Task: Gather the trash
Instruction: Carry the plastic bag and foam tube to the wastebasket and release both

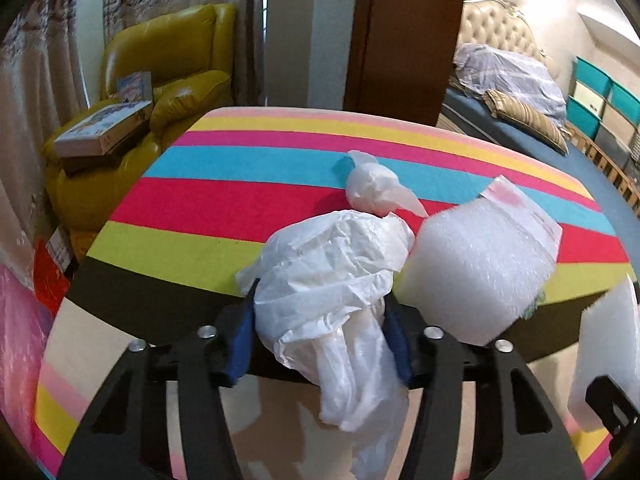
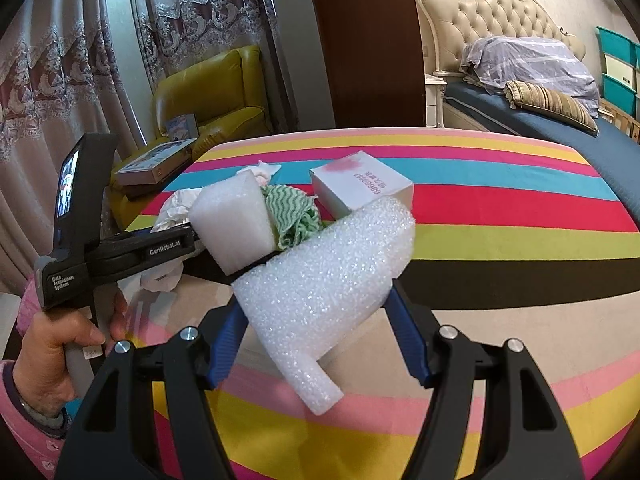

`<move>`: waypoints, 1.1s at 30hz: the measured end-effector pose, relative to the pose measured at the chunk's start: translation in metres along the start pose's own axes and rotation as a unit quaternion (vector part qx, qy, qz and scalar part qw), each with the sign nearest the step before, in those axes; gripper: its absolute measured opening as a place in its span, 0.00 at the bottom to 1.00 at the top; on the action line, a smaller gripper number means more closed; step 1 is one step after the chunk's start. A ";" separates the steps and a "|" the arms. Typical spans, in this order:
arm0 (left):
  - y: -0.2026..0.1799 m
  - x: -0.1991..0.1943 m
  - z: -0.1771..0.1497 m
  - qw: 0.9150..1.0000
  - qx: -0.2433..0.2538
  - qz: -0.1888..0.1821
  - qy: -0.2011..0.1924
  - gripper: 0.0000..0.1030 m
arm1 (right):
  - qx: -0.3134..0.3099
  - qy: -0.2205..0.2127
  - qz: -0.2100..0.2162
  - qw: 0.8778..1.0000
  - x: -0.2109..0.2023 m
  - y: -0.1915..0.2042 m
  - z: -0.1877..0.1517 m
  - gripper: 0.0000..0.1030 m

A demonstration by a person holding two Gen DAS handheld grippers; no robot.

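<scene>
A striped cloth [image 2: 500, 240] in pink, yellow, blue, red, green and black bands is spread over the work surface and fills the middle of both views. Behind it, a yellow armchair [image 1: 168, 64] loaded with flat boxes [image 1: 104, 126] is seen at the left, and a bed [image 2: 532, 116] with a tufted headboard at the right. On the cloth a white foam block [image 1: 476, 268] is set close to the near edge, with a white carton [image 2: 360, 184] bearing a pink mark just behind it and a green wavy-patterned rag [image 2: 296, 216] bunched between the two. A small knotted white bundle [image 1: 372, 188] is left farther back on the red and blue bands. The left gripper [image 1: 322, 312] is closed on a crumpled white plastic bag [image 1: 332, 280]; the bag is pinched between the blue pads, with its loose end hanging below them over the cloth's front edge. In the right wrist view this gripper is seen from the side, gripped by a hand [image 2: 52, 344] in a pink sleeve. The right gripper [image 2: 316, 316] is held at a middling width around a curled sheet of white packing foam [image 2: 328, 280], which is clamped between its blue pads and raised clear of the cloth, tilted with its narrow end pointing down toward the camera.
</scene>
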State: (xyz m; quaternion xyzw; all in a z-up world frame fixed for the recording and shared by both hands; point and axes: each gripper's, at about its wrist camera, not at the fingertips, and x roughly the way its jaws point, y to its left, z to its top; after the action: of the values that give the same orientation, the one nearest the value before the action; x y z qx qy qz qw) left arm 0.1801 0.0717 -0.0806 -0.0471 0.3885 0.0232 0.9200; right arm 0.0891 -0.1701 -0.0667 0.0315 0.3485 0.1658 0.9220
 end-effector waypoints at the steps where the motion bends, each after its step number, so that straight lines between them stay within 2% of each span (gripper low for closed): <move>1: 0.000 -0.002 -0.002 1.000 0.001 -0.002 -0.002 0.45 | 0.000 0.000 0.001 1.000 0.000 0.001 0.000 0.63; 6: 0.003 -0.013 -0.010 1.000 0.007 -0.008 -0.016 0.42 | -0.007 -0.001 0.002 1.000 0.000 0.006 0.000 0.63; 15: 0.010 -0.048 -0.026 0.998 0.013 -0.007 -0.053 0.42 | -0.019 -0.014 -0.004 1.000 -0.003 0.014 0.001 0.63; 26: 0.019 -0.103 -0.053 0.992 0.027 -0.001 -0.120 0.42 | -0.038 -0.066 -0.016 0.997 -0.021 0.023 0.005 0.63; 33: 0.028 -0.125 -0.063 0.989 0.038 -0.006 -0.141 0.42 | -0.052 -0.084 -0.010 0.995 -0.028 0.033 0.008 0.63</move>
State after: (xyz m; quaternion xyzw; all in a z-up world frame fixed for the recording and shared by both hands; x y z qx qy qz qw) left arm 0.0456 0.0919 -0.0363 -0.0107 0.2548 0.0091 0.9669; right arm 0.0656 -0.1475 -0.0375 -0.0065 0.2613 0.1716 0.9499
